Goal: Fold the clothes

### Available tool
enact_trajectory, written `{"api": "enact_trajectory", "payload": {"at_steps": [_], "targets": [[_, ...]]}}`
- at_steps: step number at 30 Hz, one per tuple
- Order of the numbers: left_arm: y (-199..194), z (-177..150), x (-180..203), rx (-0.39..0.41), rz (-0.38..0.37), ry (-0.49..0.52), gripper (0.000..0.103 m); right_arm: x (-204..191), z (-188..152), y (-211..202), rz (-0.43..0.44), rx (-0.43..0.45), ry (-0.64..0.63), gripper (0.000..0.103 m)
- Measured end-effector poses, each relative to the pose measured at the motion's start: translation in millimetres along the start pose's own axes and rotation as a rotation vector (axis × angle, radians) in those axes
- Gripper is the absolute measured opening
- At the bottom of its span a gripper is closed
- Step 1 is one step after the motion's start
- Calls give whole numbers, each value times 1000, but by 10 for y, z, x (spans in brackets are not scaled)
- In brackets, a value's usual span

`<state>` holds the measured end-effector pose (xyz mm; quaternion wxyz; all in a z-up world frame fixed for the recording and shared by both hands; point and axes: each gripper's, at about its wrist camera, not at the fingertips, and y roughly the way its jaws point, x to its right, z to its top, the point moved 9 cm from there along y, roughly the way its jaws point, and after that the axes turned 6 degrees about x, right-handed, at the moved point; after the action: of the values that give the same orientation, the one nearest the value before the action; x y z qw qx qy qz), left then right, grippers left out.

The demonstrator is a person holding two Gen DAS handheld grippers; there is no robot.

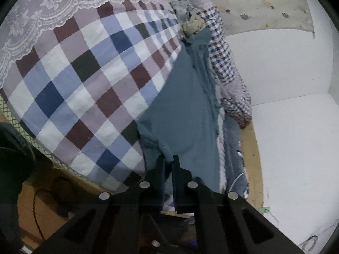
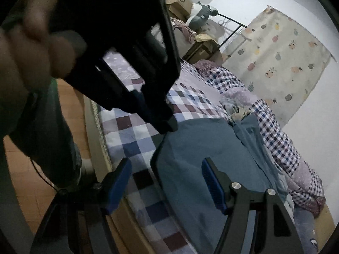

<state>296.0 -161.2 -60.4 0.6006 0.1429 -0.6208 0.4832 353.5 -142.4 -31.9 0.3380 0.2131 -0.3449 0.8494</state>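
Left wrist view showed the left claw pinched shut on an edge of a teal garment, which lay spread over a checked bedspread. In the right wrist view, the right claw stood wide open above the garment's near edge, while at 11 o'clock a hand held the left claw.

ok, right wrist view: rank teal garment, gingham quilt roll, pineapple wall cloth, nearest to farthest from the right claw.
1. teal garment: directly under and ahead of the open right claw, spread on the patchwork bedcover.
2. gingham quilt roll: beyond the garment, on the right along the wall side of the bed.
3. pineapple wall cloth: farthest, hanging on the wall at upper right.
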Motion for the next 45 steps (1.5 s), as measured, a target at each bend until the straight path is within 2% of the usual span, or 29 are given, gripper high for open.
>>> {"api": "enact_trajectory", "payload": {"at_steps": [2, 3, 4, 5, 8, 9, 10, 12, 13, 17, 21, 29, 33, 38, 39, 40, 41, 42, 43, 45], "targets": [[-91, 37, 1, 3, -22, -10, 4, -11, -10, 61, -12, -4, -17, 70], [-101, 29, 10, 2, -28, -17, 4, -17, -21, 86, -14, -11, -24, 55], [-109, 17, 9, -1, -27, -21, 4, -22, -34, 110, -16, -19, -32, 15], [-116, 5, 1, -2, -21, -27, 5, -27, -46, 134, -18, -27, -39, 0], [-212, -15, -8, 9, -35, -55, 9, -7, 0, 99, -14, -13, -35, 1], [-235, -5, 4, 18, -41, -57, 18, 0, 16, 87, -12, -8, -33, 1], [-258, 6, 16, 27, -46, -58, 36, 7, 33, 74, -10, -3, -31, 1], [-287, 24, 27, 40, -49, -56, 64, 21, 65, 48, -7, 7, -27, 1], [-295, 32, 27, 45, -47, -52, 69, 28, 82, 35, -5, 12, -25, 1], [-337, 53, -3, 54, -32, -36, 72, 56, 147, -16, 2, 33, -18, 1], [-186, 47, 8, 40, -12, -38, 72, 84, 215, -61, 2, 44, -2, 1], [-128, 43, -80, 61, -32, -131, 72, 166, 318, -145, -12, 58, 39, 1], [-82, 22, -82, 54, -92, -204, 72, 185, 363, -155, -13, 57, 56, 1], [-98, 97, 25, 76, -162, -205, 71, 62, 375, -160, 10, 54, 40, 1], [-94, 101, 31, 77, -161, -201, 61, 39, 375, -165, 14, 54, 35, 1], [-89, 105, 37, 77, -158, -196, 44, 16, 375, -169, 19, 54, 31, 1], [-83, 98, 28, 71, -140, -188, 35, -6, 374, -174, 23, 54, 26, 1], [-77, 91, 12, 66, -118, -179, 19, -31, 374, -181, 26, 55, 20, 1], [-78, 92, -7, 65, -101, -172, 9, -56, 370, -188, 26, 55, 9, 1], [-117, 145, -21, 91, -90, -170, 6, -82, 343, -185, 22, 51, -15, 1]]}}
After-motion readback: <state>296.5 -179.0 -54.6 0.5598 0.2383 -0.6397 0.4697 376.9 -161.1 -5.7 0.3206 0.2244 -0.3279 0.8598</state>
